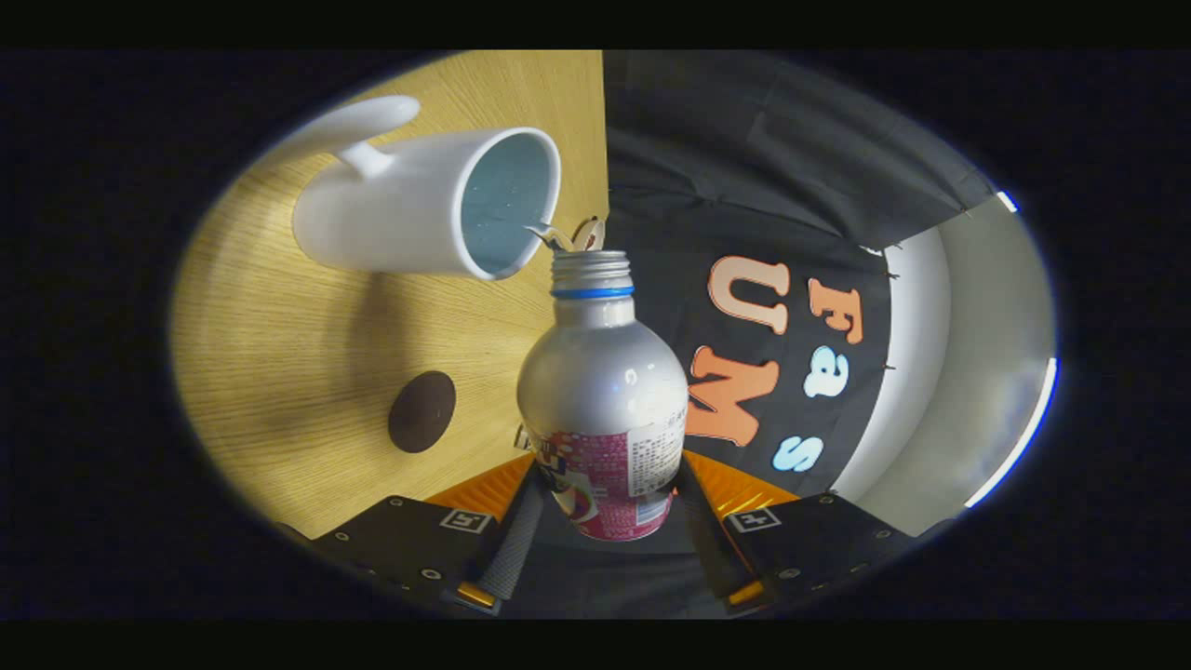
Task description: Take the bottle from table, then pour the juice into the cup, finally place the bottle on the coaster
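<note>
Clamped low on the labelled belly of the smooth, rigid, slippery-looking metal bottle (603, 400), the claw (607, 521) tips its open neck toward the cup (409, 209).

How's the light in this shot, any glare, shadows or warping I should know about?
Gripper view: bright glare spots sit on the bottle, which the gripper is shut on; the mug casts a soft dark shadow across the table toward the coaster; fisheye warping curves the table's edge; the focus is fairly sharp.
</note>
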`<state>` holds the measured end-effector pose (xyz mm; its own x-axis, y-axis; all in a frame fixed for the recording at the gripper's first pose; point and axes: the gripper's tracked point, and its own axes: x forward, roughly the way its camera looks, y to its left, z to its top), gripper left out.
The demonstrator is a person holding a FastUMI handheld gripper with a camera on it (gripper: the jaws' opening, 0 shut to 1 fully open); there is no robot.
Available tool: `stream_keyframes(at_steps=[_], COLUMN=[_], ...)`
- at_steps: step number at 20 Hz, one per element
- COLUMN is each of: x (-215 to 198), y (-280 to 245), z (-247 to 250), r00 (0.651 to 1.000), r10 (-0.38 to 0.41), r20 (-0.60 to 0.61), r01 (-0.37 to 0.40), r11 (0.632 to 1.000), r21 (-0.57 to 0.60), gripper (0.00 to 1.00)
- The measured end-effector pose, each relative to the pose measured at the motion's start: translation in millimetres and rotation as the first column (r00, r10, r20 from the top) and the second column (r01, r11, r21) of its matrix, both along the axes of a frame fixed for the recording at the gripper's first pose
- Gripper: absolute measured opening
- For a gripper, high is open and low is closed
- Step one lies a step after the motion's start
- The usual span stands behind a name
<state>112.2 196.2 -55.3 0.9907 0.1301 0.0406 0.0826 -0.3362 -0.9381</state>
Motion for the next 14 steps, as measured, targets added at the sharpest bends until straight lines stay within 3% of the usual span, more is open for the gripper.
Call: stream_keyframes(at_steps=[14], x=[-6.0], y=[8.8], z=[3.2], r00=[1.000], r10=[0.007], r20=[-0.002], r01=[-0.007], r11=[0.998], r21=[-0.061], gripper=[0.76])
